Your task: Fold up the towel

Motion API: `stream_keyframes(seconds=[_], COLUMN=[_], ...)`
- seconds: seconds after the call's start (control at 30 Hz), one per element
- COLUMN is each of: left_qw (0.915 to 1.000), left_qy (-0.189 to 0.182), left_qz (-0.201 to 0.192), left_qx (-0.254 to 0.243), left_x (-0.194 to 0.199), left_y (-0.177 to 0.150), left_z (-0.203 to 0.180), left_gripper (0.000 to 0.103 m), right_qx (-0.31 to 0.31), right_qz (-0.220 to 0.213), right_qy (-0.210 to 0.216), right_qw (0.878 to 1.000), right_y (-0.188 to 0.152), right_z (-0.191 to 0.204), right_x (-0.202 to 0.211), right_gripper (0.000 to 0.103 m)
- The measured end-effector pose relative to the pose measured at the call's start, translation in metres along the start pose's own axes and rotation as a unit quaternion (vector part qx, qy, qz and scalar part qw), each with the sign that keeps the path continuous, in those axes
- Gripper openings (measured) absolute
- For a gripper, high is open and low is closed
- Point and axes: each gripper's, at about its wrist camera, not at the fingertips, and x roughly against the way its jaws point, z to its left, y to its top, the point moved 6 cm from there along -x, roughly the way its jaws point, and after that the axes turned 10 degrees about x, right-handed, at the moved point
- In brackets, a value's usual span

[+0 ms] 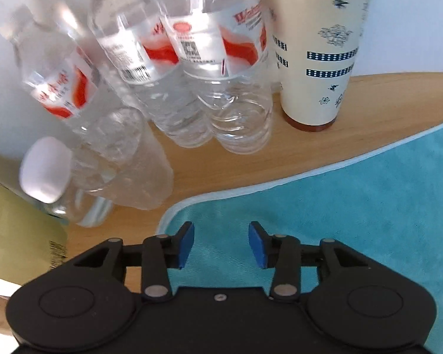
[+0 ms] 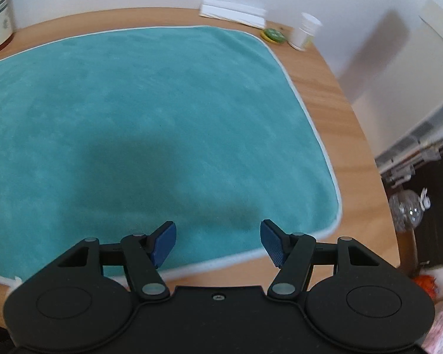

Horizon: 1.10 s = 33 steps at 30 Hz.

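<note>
A: What's nearest on the left side?
B: The left tool, its blue pads spread apart with nothing between them, poised over a rounded corner of the teal towel.

A: And the right?
B: The right tool likewise stands with its jaws wide and empty, over the near edge of the towel, close to its near right corner.

A: How does the towel lie?
B: Spread flat on the wooden worktop, one layer as far as I can tell, white piping all round.

A: What's past the left corner?
B: A bottle lying on its side, white cap toward the camera, then clear water bottles with red and white labels standing close together. Right of them stands a cream cup with a dark blue pattern and a brown lid.

A: Farther on the right?
B: Near the wall, a green disc, a small white container and a flat white object, blurred.
</note>
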Motion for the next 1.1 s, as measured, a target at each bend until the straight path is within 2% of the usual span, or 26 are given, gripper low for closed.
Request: stream_keyframes(seconds=[0.07, 0.13, 0.2, 0.33, 0.4, 0.53, 0.63, 0.7, 0.83, 0.93, 1.1], left_qw=[0.9998, 0.9987, 0.9980, 0.9955, 0.9934, 0.9891, 0.9830, 0.9794, 0.9709, 0.9651, 0.9534], left_qy=[0.002, -0.003, 0.016, 0.033, 0.042, 0.044, 0.035, 0.038, 0.037, 0.045, 0.052], left_qz=[0.014, 0.025, 0.025, 0.040, 0.054, 0.078, 0.092, 0.095, 0.101, 0.101, 0.121], left_qx=[0.015, 0.044, 0.056, 0.080, 0.092, 0.117, 0.155, 0.174, 0.214, 0.237, 0.272], left_x=[0.003, 0.011, 0.019, 0.030, 0.035, 0.050, 0.065, 0.077, 0.091, 0.101, 0.098], left_y=[-0.009, -0.016, -0.029, -0.060, -0.083, -0.123, -0.152, -0.169, -0.190, -0.205, -0.217], left_z=[0.005, 0.019, 0.033, 0.048, 0.056, 0.061, 0.062, 0.063, 0.067, 0.071, 0.079], left_gripper=[0.045, 0.050, 0.052, 0.059, 0.061, 0.061, 0.061, 0.062, 0.062, 0.062, 0.062], right_qx=[0.013, 0.039, 0.069, 0.169, 0.217, 0.319, 0.351, 0.373, 0.407, 0.425, 0.461], right_qz=[-0.005, -0.014, -0.024, -0.054, -0.069, -0.119, -0.148, -0.170, -0.194, -0.192, -0.164], right_qy=[0.007, 0.023, 0.041, 0.081, 0.104, 0.143, 0.187, 0.224, 0.264, 0.277, 0.297], right_qw=[1.000, 0.999, 0.996, 0.981, 0.968, 0.929, 0.905, 0.884, 0.853, 0.840, 0.820], right_y=[0.001, 0.007, 0.018, 0.065, 0.089, 0.137, 0.173, 0.201, 0.239, 0.259, 0.281], right_z=[0.005, 0.016, 0.029, 0.074, 0.101, 0.166, 0.212, 0.250, 0.315, 0.355, 0.408], right_x=[0.002, 0.005, 0.006, 0.005, 0.006, 0.023, 0.037, 0.050, 0.063, 0.064, 0.053], right_gripper=[0.068, 0.068, 0.068, 0.068, 0.068, 0.068, 0.068, 0.068, 0.068, 0.068, 0.068])
